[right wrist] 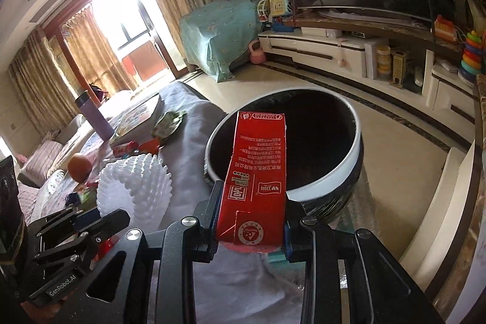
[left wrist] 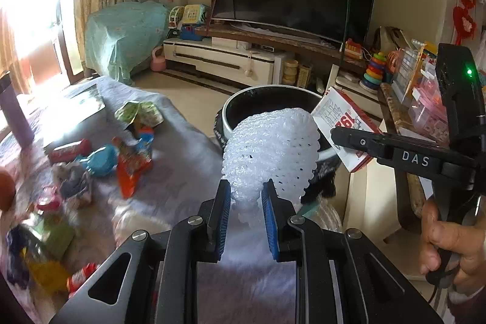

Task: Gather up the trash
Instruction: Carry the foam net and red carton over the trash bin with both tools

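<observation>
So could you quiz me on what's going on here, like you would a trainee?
1. What does the left gripper hold?
2. True or false: the red carton already lies inside the bin.
3. Which fruit sits on the table: A apple, B orange, C banana?

Key: 1. a white foam net; 2. false, the right gripper holds it above the rim; 3. B.
</observation>
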Available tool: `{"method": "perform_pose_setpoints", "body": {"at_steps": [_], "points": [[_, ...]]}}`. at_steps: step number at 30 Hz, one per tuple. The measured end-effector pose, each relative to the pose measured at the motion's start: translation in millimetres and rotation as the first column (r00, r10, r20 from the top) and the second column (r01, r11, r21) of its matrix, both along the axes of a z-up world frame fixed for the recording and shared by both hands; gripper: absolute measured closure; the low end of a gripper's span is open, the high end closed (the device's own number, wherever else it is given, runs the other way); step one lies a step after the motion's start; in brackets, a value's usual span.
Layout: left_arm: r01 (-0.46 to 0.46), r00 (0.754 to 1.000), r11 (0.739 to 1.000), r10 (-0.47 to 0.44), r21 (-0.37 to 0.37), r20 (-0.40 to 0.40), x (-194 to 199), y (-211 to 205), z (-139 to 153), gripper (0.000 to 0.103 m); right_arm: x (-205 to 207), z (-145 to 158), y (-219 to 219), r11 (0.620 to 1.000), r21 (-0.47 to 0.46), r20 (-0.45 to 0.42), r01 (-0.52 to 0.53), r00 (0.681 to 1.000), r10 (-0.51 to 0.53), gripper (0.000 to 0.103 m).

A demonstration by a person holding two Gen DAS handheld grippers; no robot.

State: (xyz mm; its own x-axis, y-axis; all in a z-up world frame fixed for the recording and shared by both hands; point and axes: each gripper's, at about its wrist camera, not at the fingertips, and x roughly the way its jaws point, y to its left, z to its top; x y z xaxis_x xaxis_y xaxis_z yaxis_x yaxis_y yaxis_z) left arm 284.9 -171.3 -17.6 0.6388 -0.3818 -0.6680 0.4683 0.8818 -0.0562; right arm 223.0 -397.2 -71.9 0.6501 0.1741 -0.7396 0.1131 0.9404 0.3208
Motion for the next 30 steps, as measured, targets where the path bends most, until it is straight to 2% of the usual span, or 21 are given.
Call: {"method": "perform_pose_setpoints", "body": {"at_steps": [7, 15, 30], "points": [[0.008, 1.000, 1.000, -0.008, 0.008, -0.006, 37, -24, 3, 0.083, 16, -3, -14, 1.000, -0.018, -0.015, -0.001, 1.000, 0.000, 0.072], [0.016, 1.000, 1.000, -0.016, 0.015, -0.003, 59, -41, 2, 0.083, 26, -6, -25, 1.000, -0.018, -0.027, 0.002, 1.000, -0.003, 0.072], [0.025, 0.999, 0.999, -0.024, 0.027, -0.046, 97, -64, -6, 0.083, 53, -15, -32, 0.999, -0.045, -0.069, -0.027, 0.997, 0.024, 0.072]]}}
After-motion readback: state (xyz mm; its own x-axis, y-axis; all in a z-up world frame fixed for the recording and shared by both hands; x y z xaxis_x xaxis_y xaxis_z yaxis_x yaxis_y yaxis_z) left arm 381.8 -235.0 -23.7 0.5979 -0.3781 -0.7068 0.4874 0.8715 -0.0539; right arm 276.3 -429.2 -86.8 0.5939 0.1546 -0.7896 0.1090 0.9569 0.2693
